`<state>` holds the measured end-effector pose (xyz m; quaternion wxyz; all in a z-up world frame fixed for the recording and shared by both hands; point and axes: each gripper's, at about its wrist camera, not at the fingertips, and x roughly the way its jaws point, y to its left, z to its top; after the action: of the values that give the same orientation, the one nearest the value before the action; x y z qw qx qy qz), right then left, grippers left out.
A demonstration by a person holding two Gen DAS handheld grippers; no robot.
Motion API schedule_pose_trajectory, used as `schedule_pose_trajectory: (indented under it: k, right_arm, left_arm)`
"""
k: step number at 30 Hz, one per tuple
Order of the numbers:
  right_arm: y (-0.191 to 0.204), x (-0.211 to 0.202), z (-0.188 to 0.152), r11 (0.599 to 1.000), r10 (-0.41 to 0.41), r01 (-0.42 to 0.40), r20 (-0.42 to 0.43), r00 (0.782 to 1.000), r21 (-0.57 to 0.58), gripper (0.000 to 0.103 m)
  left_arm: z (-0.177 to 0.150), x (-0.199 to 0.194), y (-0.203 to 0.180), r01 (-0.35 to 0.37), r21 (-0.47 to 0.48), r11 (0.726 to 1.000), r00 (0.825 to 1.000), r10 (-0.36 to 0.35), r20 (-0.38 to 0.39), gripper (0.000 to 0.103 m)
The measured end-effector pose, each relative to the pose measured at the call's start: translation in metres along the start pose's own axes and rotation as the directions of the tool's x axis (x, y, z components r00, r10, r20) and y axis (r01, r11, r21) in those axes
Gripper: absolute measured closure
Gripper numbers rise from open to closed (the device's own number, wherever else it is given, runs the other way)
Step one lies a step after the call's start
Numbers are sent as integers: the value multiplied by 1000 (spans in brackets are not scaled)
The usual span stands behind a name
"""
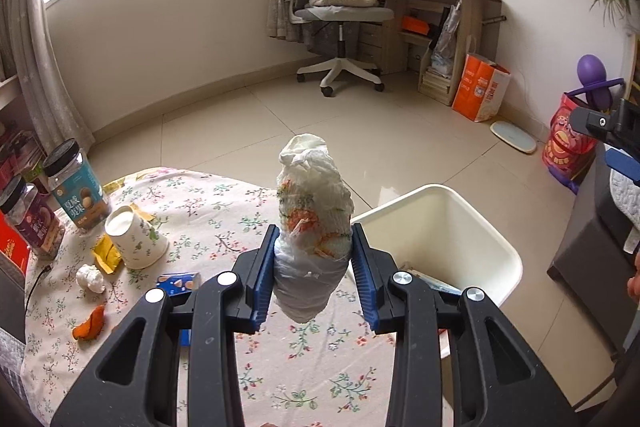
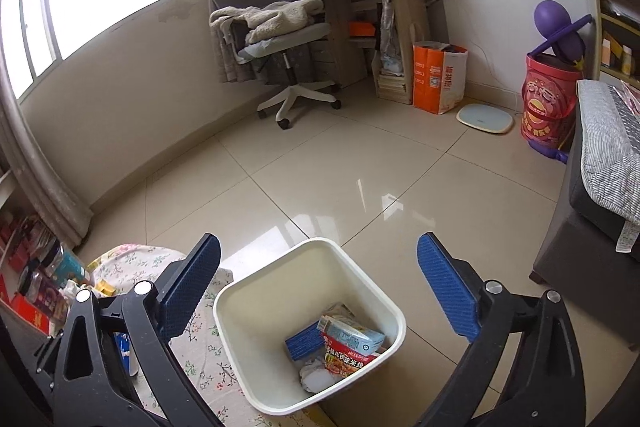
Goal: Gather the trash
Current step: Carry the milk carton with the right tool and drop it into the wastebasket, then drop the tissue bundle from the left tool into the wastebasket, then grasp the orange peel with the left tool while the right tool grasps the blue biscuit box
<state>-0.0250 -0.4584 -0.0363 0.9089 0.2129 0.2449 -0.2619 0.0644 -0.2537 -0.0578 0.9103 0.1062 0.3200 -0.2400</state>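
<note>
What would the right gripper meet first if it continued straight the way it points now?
Probably the white trash bin: the open right gripper points down toward its mouth, so it would likely reach the packaging inside. Depth is hard to judge.

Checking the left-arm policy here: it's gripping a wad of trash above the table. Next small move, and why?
Probably carry the left gripper rightward until it is over the white bin, then open. The crumpled wrapper bundle is clamped between the blue pads above the floral tablecloth, not yet over the bin. The right gripper hangs open over the bin and may need to clear out.
</note>
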Motion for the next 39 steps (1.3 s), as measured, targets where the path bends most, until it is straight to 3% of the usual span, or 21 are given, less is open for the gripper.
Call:
schedule_pose_trajectory:
  k: [10,11,12,13,17,22,31,35,39]
  right_arm:
    - [-36,-11,9,993,-54,47,58,997,108,7]
    - [-39,-12,10,992,-58,51,63,996,113,7]
    - [-40,-13,11,992,-61,53,68,996,117,7]
    - [-41,-14,11,991,-61,52,76,995,123,7]
    - [-40,-16,12,992,-55,44,89,994,120,7]
    - [-27,-13,9,996,-53,48,74,996,75,7]
    - [14,-13,-2,993,-83,89,85,993,-73,7]
    - [33,-9,-9,988,-91,100,76,993,-121,7]
    - [57,-3,-18,977,-96,106,65,993,-184,7]
  left_arm:
    - [14,19,-65,179,1,984,982,-179,-53,65]
    - [14,21,-71,204,8,979,977,-203,-67,62]
    - [13,24,-76,220,16,975,972,-218,-83,45]
    - [12,25,-79,228,21,973,970,-226,-91,38]
    - [11,23,-78,237,21,971,967,-234,-97,34]
    - [14,16,-61,205,9,979,976,-204,-79,31]
    - [17,4,-16,80,2,997,996,-80,-32,28]
    - [16,-1,7,20,-26,999,1000,-20,-2,28]
    - [14,-5,32,-53,-81,995,998,55,16,22]
